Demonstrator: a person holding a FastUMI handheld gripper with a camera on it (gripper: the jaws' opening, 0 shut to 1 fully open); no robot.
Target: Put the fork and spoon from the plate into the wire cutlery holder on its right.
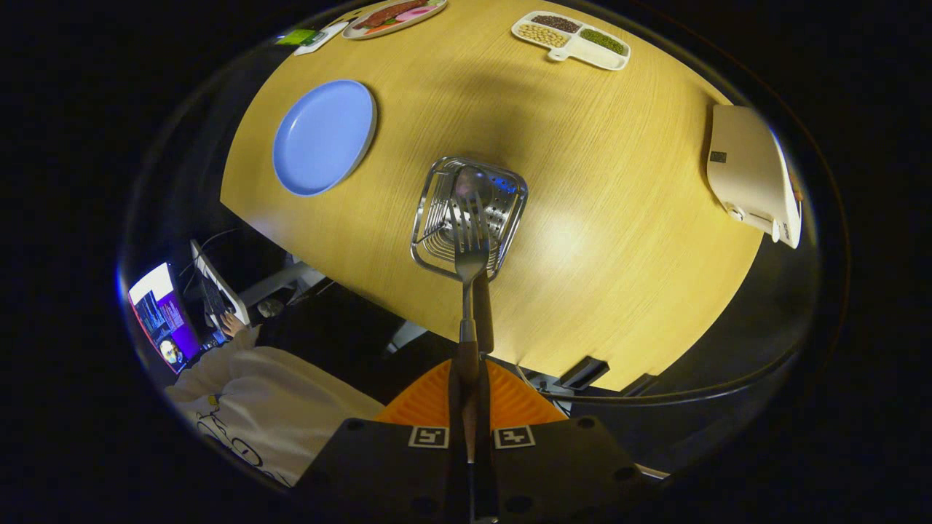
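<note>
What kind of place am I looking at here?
Probably a dining-style setup in a workroom: a round wooden table with a blue round plate, a white divided dish of beans, and a person at lit screens alongside.

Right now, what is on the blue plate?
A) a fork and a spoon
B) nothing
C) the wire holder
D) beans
B: the blue plate lies bare on the table, left of the holder. The fork is clamped between the jaws of the gripper, its tines over the holder, where a spoon already sits.
</note>
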